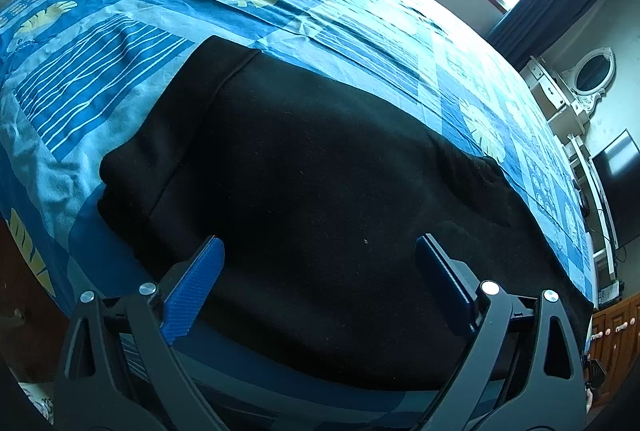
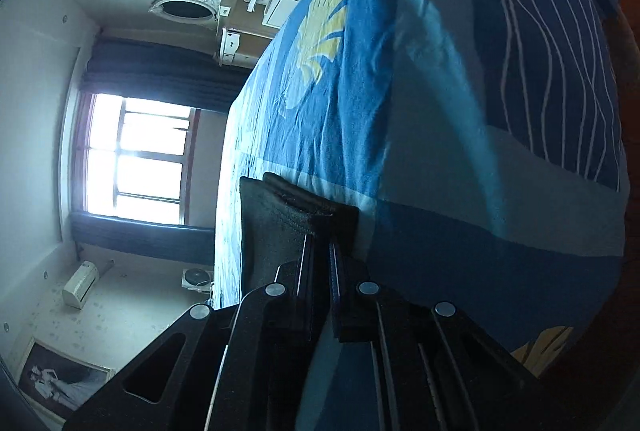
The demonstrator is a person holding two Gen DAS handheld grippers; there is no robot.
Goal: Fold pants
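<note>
Pants [image 2: 280,215] hem hiding right gripper [image 2: 320,251] tips

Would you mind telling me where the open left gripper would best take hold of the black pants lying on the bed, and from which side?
Probably the near edge of the black pants, which runs across just under the open left gripper. Come down from the foot of the bed cover, one finger above and one below. The cloth lies flat there in stacked layers, so a pinch should catch them all. The right gripper is shut on a hemmed end.
</note>
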